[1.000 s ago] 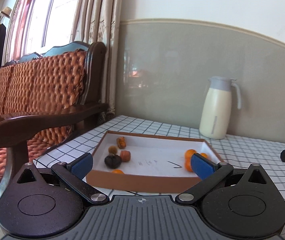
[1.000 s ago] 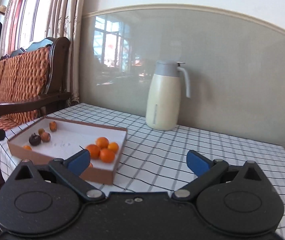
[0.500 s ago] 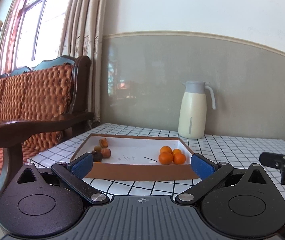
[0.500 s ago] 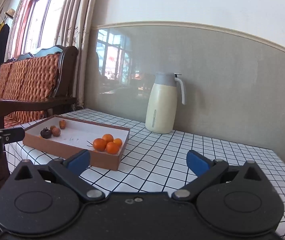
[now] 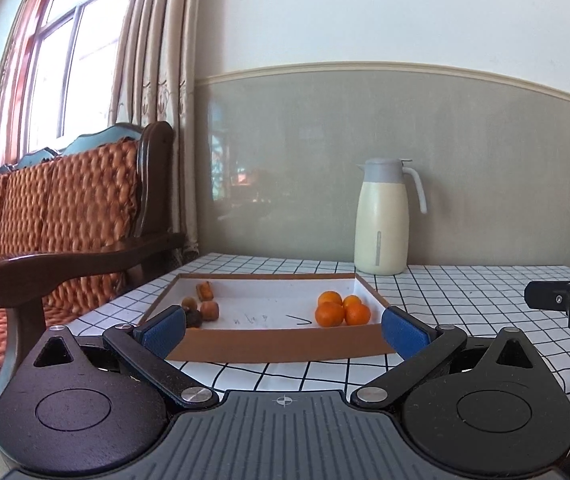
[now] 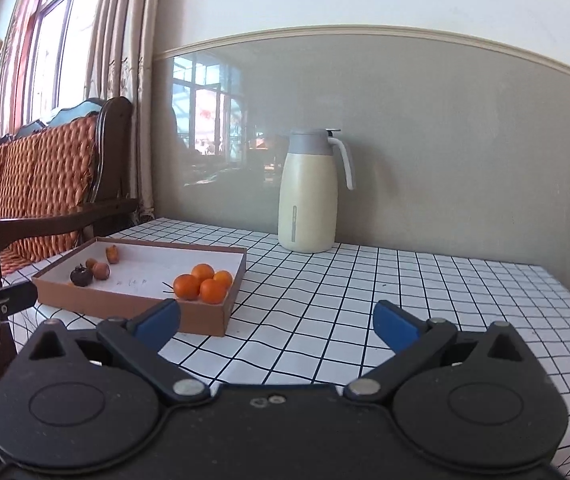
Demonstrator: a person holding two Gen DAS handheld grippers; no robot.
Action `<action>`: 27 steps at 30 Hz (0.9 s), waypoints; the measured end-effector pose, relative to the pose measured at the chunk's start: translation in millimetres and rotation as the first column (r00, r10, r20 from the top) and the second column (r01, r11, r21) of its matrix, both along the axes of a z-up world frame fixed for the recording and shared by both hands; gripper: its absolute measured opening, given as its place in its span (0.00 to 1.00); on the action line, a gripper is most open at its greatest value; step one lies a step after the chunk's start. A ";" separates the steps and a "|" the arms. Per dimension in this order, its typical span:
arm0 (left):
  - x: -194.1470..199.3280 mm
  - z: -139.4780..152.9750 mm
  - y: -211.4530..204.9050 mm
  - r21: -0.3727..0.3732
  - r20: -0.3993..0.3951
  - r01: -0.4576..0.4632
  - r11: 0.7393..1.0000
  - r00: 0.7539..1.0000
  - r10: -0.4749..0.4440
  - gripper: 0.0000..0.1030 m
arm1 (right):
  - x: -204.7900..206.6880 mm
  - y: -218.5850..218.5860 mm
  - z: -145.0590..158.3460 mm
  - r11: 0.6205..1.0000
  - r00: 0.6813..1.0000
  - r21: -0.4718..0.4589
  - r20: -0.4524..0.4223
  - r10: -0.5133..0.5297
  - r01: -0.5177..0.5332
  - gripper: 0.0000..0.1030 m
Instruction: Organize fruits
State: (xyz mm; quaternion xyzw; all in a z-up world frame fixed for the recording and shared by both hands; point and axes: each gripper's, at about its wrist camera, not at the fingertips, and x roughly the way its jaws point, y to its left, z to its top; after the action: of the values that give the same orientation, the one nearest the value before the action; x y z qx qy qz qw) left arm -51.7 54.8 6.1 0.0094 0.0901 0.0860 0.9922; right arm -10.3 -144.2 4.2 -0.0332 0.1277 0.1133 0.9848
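A shallow brown cardboard tray (image 5: 285, 346) with a white floor lies on the checked tablecloth; it also shows in the right wrist view (image 6: 125, 306). Several oranges (image 5: 343, 309) (image 6: 203, 282) cluster in its right part. A few small brown fruits (image 5: 209, 309) and one dark fruit (image 6: 81, 275) sit in its left part. My left gripper (image 5: 285, 326) is open and empty, just in front of the tray's near wall. My right gripper (image 6: 277, 322) is open and empty, above the tablecloth to the right of the tray.
A cream thermos jug (image 5: 383, 218) (image 6: 311, 192) stands at the back against the grey wall. A wooden sofa with orange cushions (image 5: 57, 216) stands left of the table. The table's front edge (image 5: 485, 364) lies close to the grippers.
Both grippers have drawn back and levelled out, so the tray now looks farther off. Both stayed open and empty. The fruits have not moved.
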 end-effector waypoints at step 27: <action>-1.0 -1.5 1.6 -0.012 0.002 -0.012 1.000 1.000 0.012 1.00 | -2.8 7.8 2.1 0.999 1.000 -0.050 -0.006 0.009 -0.009 0.94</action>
State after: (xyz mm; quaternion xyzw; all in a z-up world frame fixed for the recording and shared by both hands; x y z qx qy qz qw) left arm -52.7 56.4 4.6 0.0027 0.0897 0.0913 0.9918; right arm -13.1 -136.4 6.2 -0.0579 0.1330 0.1146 0.9828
